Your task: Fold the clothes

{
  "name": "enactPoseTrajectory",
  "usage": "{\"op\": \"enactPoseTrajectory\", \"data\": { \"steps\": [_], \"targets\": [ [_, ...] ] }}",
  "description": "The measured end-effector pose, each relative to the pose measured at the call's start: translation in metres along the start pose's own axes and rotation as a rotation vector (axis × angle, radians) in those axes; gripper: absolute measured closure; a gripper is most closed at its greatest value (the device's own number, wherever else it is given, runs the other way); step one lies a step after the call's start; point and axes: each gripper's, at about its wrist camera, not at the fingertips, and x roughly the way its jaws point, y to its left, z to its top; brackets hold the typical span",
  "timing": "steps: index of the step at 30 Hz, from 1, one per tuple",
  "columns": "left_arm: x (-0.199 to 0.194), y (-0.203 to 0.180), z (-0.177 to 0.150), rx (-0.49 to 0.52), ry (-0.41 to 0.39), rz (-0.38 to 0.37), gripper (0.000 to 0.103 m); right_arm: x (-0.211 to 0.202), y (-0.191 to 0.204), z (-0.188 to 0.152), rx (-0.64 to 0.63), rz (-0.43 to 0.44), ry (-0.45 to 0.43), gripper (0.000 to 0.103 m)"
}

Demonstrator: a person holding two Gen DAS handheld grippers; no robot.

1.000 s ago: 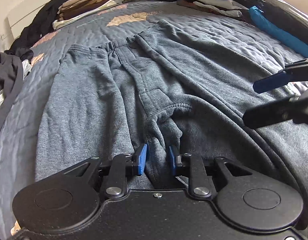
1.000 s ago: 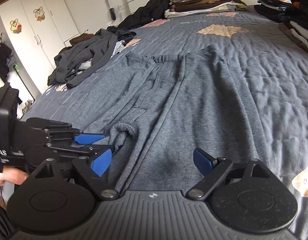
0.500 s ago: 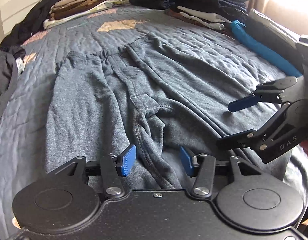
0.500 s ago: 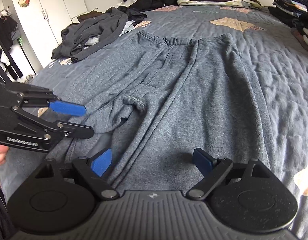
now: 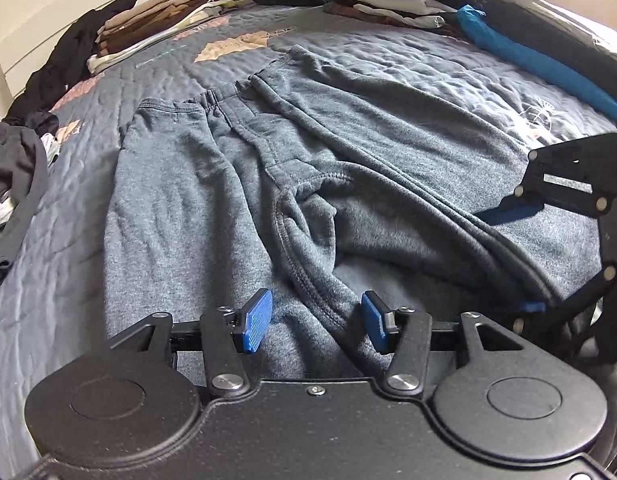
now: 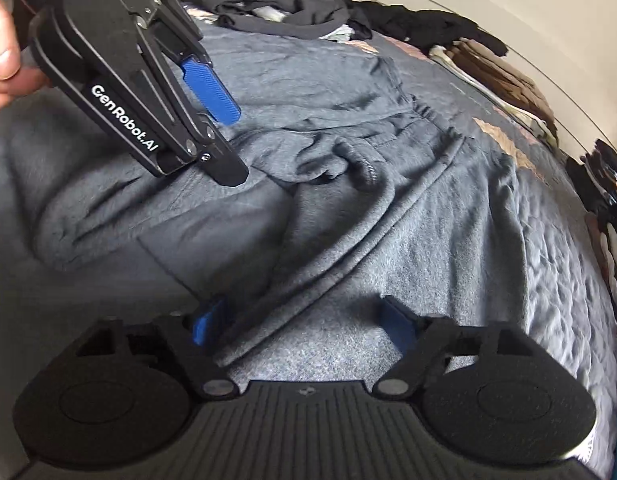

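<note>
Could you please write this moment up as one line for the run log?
task: fold clothes | item: grey sweatpants flat on bed | left tongs: open over cuff | right tongs: closing around folded edge

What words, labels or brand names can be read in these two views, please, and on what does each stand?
"GenRobot.AI": white letters on the black body of the left tool, seen from the right wrist view.
Pale printed motif on the bedspread: too small and blurred to read.
Tan patches on the bedspread: any lettering is illegible.
Nothing readable on the grey sweatpants or the stacks of folded clothes.
</note>
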Motion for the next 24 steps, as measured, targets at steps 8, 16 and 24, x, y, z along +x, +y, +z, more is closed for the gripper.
{"op": "enactPoseTrajectory", "data": {
  "steps": [8,16,24],
  "targets": [
    [-0.002,0.004,-0.001,0.001,0.006,-0.017,0.054,-0.016,-0.027,-0.008,-0.063,0.017,0.079,0.083],
    [-0.009,0.008,0.001,-0.005,-0.006,-0.059,0.054,-0.037,-0.053,-0.02,-0.088,0.062,0.077,0.084],
    [-0.023,-0.014,0.018,0.116,-0.206,0.07,0.054,-0.043,-0.064,-0.009,0.103,0.177,0.046,0.055]
  ]
}}
